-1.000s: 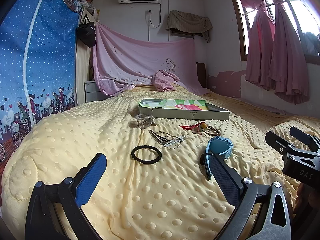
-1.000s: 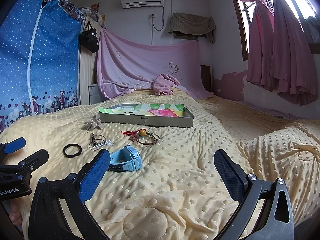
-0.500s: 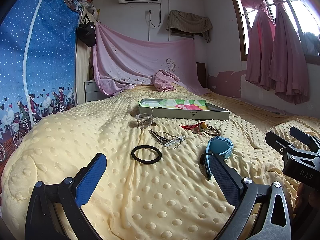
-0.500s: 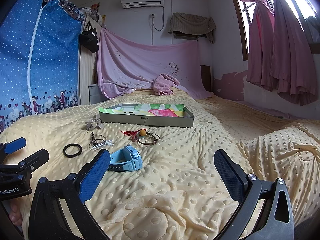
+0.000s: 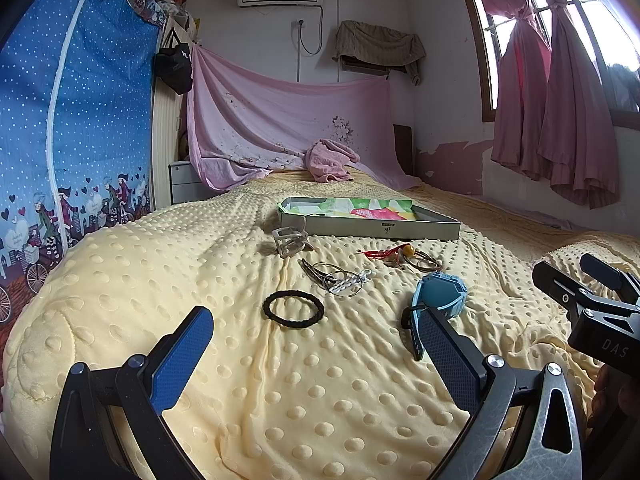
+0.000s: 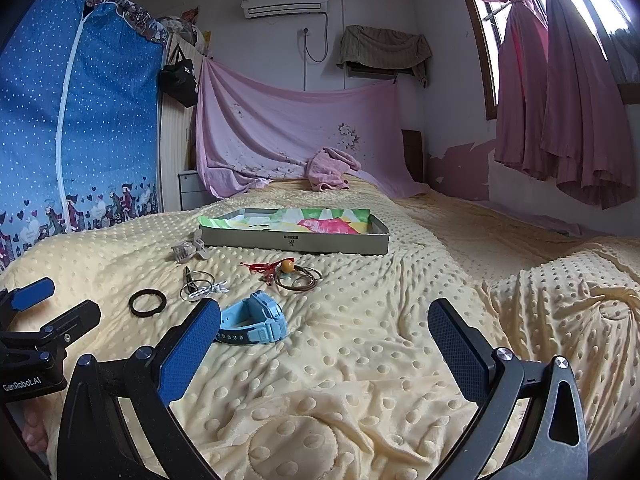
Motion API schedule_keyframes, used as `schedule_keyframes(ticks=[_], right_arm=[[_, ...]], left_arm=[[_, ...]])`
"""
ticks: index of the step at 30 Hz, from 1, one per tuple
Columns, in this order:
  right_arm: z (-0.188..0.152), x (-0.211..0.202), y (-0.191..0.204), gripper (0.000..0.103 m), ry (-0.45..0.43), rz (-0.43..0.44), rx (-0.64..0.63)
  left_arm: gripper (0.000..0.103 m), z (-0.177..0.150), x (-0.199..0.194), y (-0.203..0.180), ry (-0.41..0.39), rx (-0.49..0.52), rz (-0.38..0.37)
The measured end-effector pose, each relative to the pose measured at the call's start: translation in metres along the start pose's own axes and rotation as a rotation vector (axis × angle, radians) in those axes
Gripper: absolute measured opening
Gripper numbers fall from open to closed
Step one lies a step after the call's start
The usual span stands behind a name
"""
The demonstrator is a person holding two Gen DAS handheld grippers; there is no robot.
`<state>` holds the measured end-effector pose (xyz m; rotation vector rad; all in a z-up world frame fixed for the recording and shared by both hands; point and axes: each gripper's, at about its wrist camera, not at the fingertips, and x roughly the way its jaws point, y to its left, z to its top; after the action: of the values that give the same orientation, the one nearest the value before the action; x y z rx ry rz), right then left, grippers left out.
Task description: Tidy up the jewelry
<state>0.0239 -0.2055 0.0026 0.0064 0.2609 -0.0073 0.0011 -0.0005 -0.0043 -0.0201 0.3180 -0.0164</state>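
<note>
- While both cameras face the same yellow dotted blanket [image 5: 320, 392], the right wrist view alone shows its bunched folds on the right; the left wrist view shows the smooth, rounded left slope.
- Left gripper [image 5: 316, 344]: jaws spread wide, blue textured pads, holding nothing, low over bare blanket.
- Right gripper [image 6: 324, 336]: jaws spread wide, empty; bare blanket between the fingers.
- Shallow grey box [image 5: 400, 230]: rectangular, lined with coloured paper, far side of the jewelry, apart from the pieces.
- Black hair tie [image 5: 293, 309]: soft round loop, lying flat, nearest the left gripper.
- Blue watch [image 6: 256, 322]: chunky plastic, curled strap, just beyond the right gripper's left finger [image 6: 188, 344]; in the left wrist view, half hidden behind the right finger.
- Thin metal rings [image 5: 336, 280]: wiry tangle, between hair tie and box.
- Pale claw clip [image 5: 289, 240]: angular, just beside the box's left corner.
- Red cord with orange bead [image 6: 286, 266]: lies touching brown bangles [image 6: 300, 280].
- Open blanket lies to the right of the pieces.
</note>
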Motion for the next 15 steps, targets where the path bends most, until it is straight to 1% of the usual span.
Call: schedule_keyframes(ticks=[10, 15], right_arm=[[-0.0005, -0.0008, 0.0012, 0.102, 0.003, 0.002, -0.004], [0.0004, -0.0014, 0.0016, 0.102, 0.0, 0.014, -0.005]], left_arm=[[0.103, -0.0002, 0.0003, -0.0001, 0.003, 0.0, 0.001], [0.103, -0.0001, 0.0024, 0.0056, 0.017, -0.019, 0.002]])
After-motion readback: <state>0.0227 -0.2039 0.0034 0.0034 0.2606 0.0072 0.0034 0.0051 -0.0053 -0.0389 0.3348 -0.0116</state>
